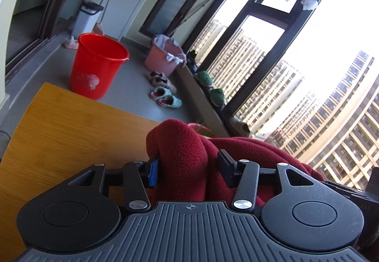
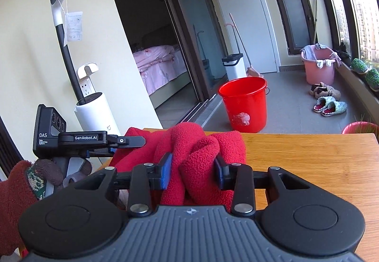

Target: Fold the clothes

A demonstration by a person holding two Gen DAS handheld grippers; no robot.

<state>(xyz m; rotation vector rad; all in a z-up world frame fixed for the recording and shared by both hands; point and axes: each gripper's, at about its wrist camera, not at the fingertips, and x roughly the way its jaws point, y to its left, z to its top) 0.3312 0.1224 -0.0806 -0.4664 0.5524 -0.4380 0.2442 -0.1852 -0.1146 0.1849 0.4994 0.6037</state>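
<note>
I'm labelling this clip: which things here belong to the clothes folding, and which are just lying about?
Part of the job:
red fleece garment
wooden table
left claw
right claw

Lying about:
red bucket
pink tub
slippers
upright vacuum

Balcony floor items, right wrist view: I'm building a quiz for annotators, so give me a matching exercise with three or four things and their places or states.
Things:
1. red bucket
2. pink tub
3. red fleece garment
4. pale green slippers

Places or states:
A. pinched in both grippers over the wooden table
B. draped with cloths, by the window
C. on the floor just beyond the table's far edge
D. on the floor beside brown slippers

Pairs: 1-C, 2-B, 3-A, 4-D
</note>
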